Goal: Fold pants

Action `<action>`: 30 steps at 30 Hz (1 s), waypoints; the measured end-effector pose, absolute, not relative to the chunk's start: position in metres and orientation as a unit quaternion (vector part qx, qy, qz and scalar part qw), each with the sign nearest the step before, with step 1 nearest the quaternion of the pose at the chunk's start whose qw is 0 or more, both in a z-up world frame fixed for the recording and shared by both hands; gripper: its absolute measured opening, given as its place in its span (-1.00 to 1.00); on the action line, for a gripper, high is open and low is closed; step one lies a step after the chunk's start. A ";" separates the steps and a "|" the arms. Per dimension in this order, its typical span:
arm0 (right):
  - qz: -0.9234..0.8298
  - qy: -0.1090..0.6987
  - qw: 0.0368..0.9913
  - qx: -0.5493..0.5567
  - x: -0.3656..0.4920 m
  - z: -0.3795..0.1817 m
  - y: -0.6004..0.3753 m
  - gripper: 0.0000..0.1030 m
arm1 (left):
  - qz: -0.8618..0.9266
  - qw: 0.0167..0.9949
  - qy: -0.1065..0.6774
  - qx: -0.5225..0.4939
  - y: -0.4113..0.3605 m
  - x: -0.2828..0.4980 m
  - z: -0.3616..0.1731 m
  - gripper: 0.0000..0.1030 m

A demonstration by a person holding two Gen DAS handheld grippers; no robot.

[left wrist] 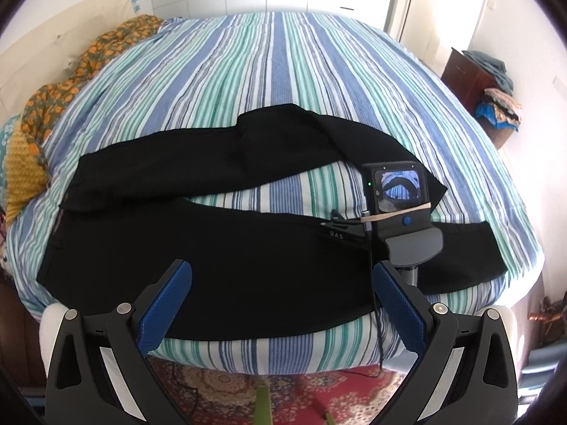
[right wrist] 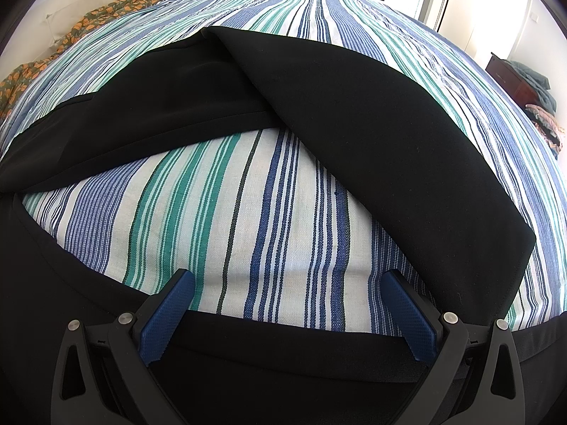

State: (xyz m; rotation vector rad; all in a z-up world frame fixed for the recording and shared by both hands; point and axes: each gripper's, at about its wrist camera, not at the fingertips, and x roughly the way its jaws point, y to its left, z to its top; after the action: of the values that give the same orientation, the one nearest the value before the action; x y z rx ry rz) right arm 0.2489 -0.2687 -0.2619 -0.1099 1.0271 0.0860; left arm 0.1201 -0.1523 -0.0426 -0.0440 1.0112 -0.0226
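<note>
Nearest the left wrist lens, the left gripper (left wrist: 281, 304) hangs with its blue-padded black fingers spread wide and nothing between them, poised above the near leg of the black fabric pants (left wrist: 219, 265). The pants lie across the near end of a bed under a blue, green and white striped bedspread (left wrist: 283, 71), their legs splayed in a V that opens toward 3 o'clock, with a wedge of bedspread showing between. The far leg is doubled over itself around 12 o'clock.

The right gripper (right wrist: 288, 311) is also spread and empty. It sits low over the inner edge of the near leg, at 6 o'clock in its own view, likely lining up to pinch that edge so the legs can be brought together. In the left view its camera body stands at 3 o'clock.

The soft bedspread should let a lower finger slide under the cloth. An orange-flowered quilt (left wrist: 71, 81) is bunched at 10 o'clock, a dark wooden cabinet (left wrist: 471, 81) heaped with clothes stands at 2 o'clock, and a red patterned rug (left wrist: 319, 393) covers the floor at 6 o'clock.
</note>
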 end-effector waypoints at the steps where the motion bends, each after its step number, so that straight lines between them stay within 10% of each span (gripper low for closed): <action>1: 0.041 0.491 0.869 -0.053 0.249 -0.262 -0.269 1.00 | -0.012 0.876 0.481 -0.028 -0.147 0.118 -0.041 0.98; 30: 0.041 0.491 0.869 -0.053 0.249 -0.262 -0.269 1.00 | 0.036 0.871 0.439 -0.220 0.058 0.046 -0.107 0.98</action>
State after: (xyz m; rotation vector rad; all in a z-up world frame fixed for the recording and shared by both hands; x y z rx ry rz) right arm 0.2488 -0.2688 -0.2621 -0.1101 1.0270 0.0864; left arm 0.0455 0.0581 -0.1072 -0.4590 0.9176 0.0758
